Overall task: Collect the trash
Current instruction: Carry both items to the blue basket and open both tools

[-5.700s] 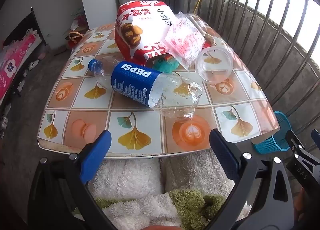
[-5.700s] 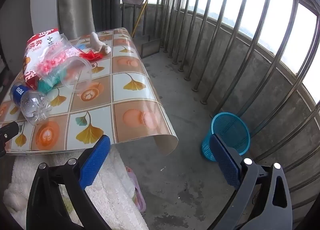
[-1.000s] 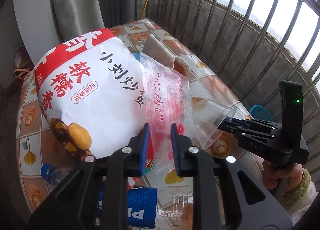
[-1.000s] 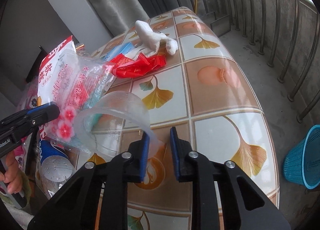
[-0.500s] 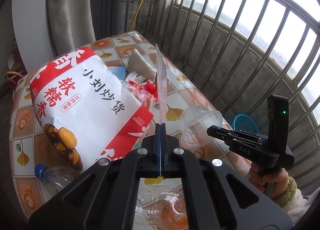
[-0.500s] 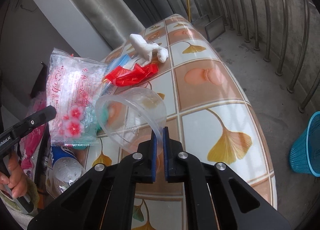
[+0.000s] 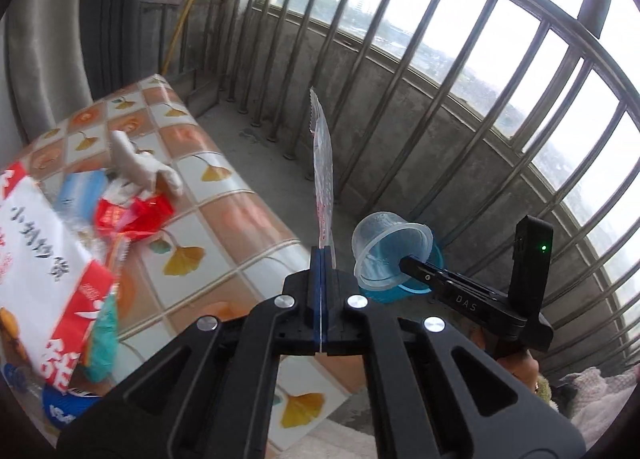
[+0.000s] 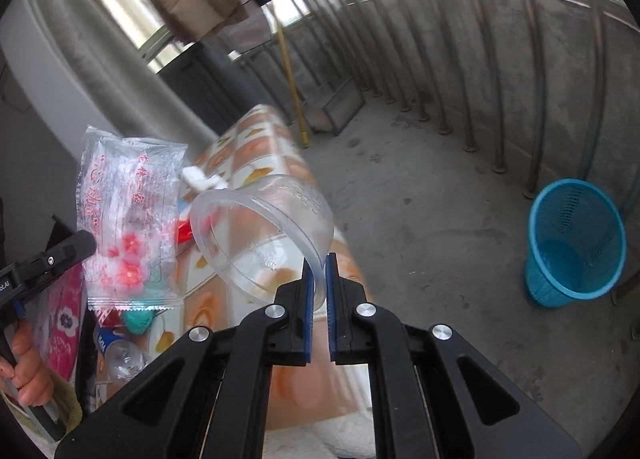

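L gripper [image 7: 322, 255] is pinching a clear crinkly plastic wrapper w/ red flower print [image 8: 128, 219], holding it upright in the air above the edge of the tiled-pattern table [image 7: 240, 219]. R gripper [image 8: 319, 263] is clamping the rim of a clear round plastic cup [image 8: 264, 235], lifted off the table & tilted on its side. A blue mesh plastic bin [image 8: 572, 243] is standing on the concrete floor near the railing, well apart from both. A red-and-white snack bag [image 7: 40, 271] & red wrappers [image 7: 132, 215] are lying on the table.
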A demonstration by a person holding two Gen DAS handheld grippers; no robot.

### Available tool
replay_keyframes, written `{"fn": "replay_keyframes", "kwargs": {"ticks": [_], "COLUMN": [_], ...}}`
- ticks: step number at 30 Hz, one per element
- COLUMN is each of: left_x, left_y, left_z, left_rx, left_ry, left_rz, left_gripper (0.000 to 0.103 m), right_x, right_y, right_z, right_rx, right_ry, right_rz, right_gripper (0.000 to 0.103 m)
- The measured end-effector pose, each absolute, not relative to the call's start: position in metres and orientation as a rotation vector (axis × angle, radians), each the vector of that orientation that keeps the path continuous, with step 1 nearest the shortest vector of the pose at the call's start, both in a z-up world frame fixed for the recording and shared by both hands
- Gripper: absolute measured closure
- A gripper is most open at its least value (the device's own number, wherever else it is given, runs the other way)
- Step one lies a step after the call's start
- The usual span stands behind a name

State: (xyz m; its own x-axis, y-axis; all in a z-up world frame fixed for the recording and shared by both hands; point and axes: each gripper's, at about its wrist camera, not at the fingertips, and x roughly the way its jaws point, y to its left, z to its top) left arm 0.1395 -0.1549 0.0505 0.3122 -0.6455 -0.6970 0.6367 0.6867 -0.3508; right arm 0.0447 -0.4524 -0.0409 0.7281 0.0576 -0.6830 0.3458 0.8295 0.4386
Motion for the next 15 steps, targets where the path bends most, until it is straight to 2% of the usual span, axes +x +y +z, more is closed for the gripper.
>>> {"fn": "replay_keyframes", "kwargs": {"ticks": [5, 15], "left_x": [0.167, 0.161], "left_y": [-0.264, -0.462], "left_z": [0.02, -0.064], "left_rx": [-0.034, 0.153], "left_ry": [1.142, 1.285], "left_rz": [-0.998, -1.141], "left_gripper": [0.103, 0.103], "right_x": [0.007, -0.021], "right_y": [-0.539, -0.683], "right_z": [-0.06, -0.142], "right_rx": [0.72, 1.054], "right_ry": [0.739, 0.732], "right_rz": [-0.408, -0.67], "right_gripper": [0.097, 0.097]}}
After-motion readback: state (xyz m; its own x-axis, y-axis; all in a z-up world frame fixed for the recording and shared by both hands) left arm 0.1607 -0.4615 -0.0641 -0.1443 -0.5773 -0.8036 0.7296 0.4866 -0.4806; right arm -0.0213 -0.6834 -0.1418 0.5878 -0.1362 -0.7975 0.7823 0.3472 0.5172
